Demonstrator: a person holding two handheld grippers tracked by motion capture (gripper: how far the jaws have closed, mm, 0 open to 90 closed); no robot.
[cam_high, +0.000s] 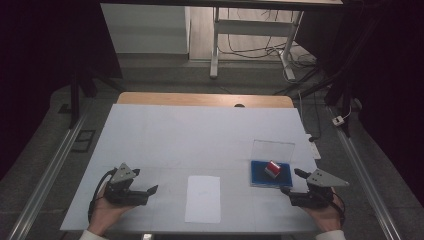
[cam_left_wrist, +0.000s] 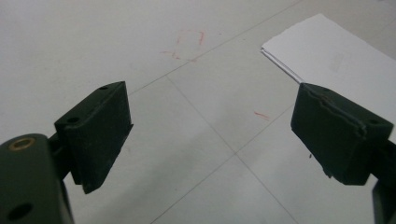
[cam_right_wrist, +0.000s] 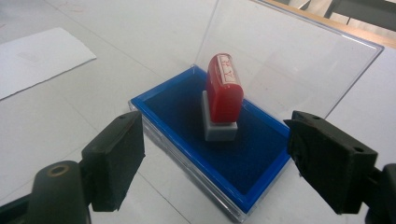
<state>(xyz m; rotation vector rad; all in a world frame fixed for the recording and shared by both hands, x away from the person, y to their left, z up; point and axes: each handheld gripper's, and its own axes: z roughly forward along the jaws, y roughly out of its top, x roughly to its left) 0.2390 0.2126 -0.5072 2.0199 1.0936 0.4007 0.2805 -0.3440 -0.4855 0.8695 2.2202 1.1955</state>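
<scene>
Two open grippers rest at the near edge of the table, a stamp on its ink pad just ahead of the right one.

The white-covered table carries a sheet of paper near the middle of its near side, lying flat between the two hands. To the right of the paper sits the blue pad in a clear case, its lid standing upright behind it. The red stamp with a grey base stands upright on the pad, a little towards the lid. The right gripper points at the case, jaws spread wide, holding nothing. The left gripper lies well apart on the left, jaws also released over bare table, its tips turned towards the paper.
</scene>
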